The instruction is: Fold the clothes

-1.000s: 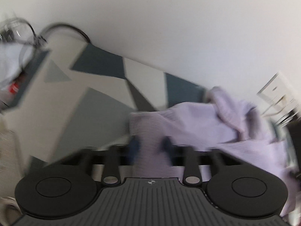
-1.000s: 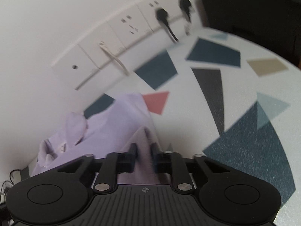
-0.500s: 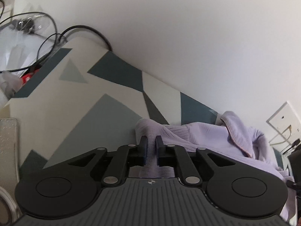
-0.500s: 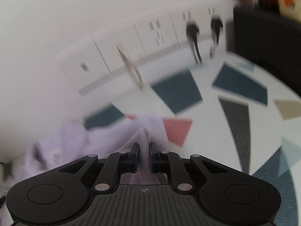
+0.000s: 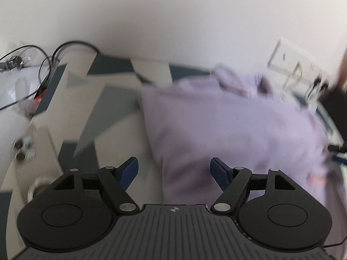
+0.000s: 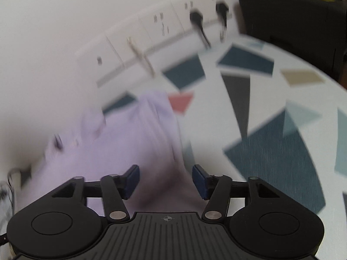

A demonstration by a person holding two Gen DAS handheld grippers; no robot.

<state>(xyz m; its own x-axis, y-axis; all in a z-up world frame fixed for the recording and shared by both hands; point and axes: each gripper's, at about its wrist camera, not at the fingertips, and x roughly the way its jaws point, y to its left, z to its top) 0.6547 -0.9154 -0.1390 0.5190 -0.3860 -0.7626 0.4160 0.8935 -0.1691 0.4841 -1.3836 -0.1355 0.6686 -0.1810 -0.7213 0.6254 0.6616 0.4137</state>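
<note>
**Both grippers let go, garment lay ahead between them**

Near end first. My left gripper (image 5: 174, 171) stood spread wide; its jaws had just been opening. The pads (image 5: 219, 171) pressed on nothing, though the near left edge of the lilac garment (image 5: 234, 125) ran up through the gap between them. My right gripper (image 6: 166, 181) was spread too, less wide, jaws also just opening, with cloth lying under the gap but not pinched.

The relation that mattered: the garment lay on the table (image 6: 271, 143), ahead and right of the left gripper, ahead and left of the right one, so it sat between the two hands. Both were about equally near, each over its own near corner. I judged the long axis ran away from me toward the wall, with the bunched collar end farthest out.

Far end: wall sockets (image 6: 164, 21) with two black plugs (image 6: 195, 17), loose cables (image 5: 71, 45) off the table's left end.

Writing: none I could read; both views were motion-blurred.
</note>
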